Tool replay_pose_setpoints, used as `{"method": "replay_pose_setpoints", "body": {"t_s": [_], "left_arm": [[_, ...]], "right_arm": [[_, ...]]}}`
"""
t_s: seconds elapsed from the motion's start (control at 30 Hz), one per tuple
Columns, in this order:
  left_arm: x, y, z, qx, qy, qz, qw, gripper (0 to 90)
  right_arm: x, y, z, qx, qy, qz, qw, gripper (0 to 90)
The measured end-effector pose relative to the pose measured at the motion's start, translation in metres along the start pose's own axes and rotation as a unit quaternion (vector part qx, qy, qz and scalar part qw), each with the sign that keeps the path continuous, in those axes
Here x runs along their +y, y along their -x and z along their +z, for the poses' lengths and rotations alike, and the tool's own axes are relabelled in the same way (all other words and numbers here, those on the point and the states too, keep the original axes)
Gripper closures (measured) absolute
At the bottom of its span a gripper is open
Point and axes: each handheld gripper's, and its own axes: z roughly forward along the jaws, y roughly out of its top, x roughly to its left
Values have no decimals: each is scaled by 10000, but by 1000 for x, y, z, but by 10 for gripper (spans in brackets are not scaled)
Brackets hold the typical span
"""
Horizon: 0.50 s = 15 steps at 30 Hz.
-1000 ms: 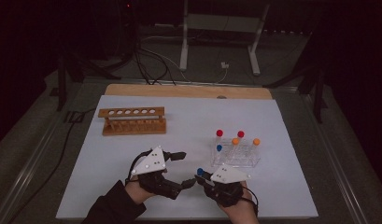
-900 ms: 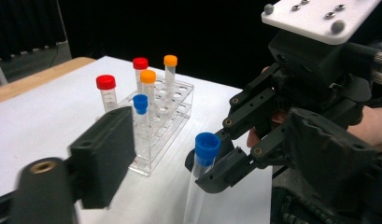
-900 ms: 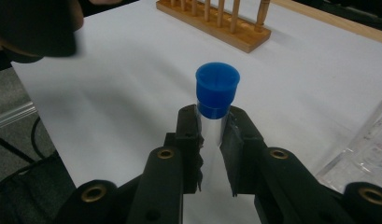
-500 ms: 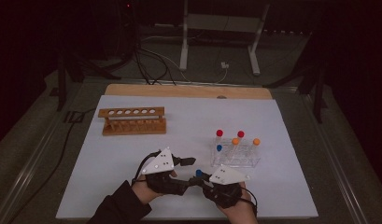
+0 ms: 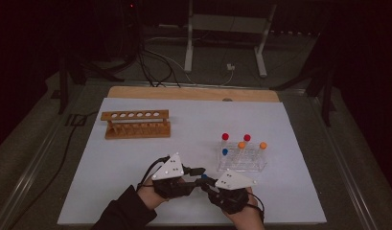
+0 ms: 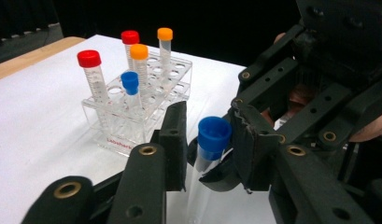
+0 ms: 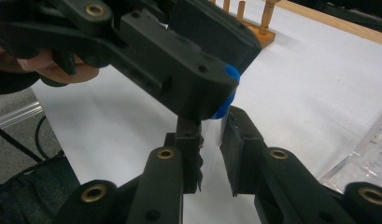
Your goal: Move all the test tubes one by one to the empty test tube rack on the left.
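Blue-capped clear plastic tube (image 6: 211, 145) sits between the two grippers at the near middle of the white surface (image 5: 136, 158), its long axis roughly upright. Right gripper (image 7: 210, 140) pinches the clear body just below the cap; left gripper (image 6: 205, 140) brackets the cap (whether it presses is hard to tell). Clear acrylic rack (image 5: 241, 160) stands just far-right; both hands sit low, jaws facing inward.
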Motion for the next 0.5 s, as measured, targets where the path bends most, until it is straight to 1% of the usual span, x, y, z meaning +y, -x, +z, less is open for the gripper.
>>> {"method": "replay_pose_setpoints", "body": {"t_s": [0.13,0.17,0.37,0.5], "left_arm": [[0,0,1,-17,-9,17,10000,754],[0,1,1,-7,-34,79,10000,755],[0,0,2,-9,-51,36,10000,772],[1,0,1,20,-50,71,10000,775]], "right_arm": [[0,1,0,-7,-4,21,10000,771],[0,1,0,-5,-4,23,10000,771],[-1,1,1,-10,-19,62,10000,771],[-1,2,1,-3,14,53,10000,768]]}}
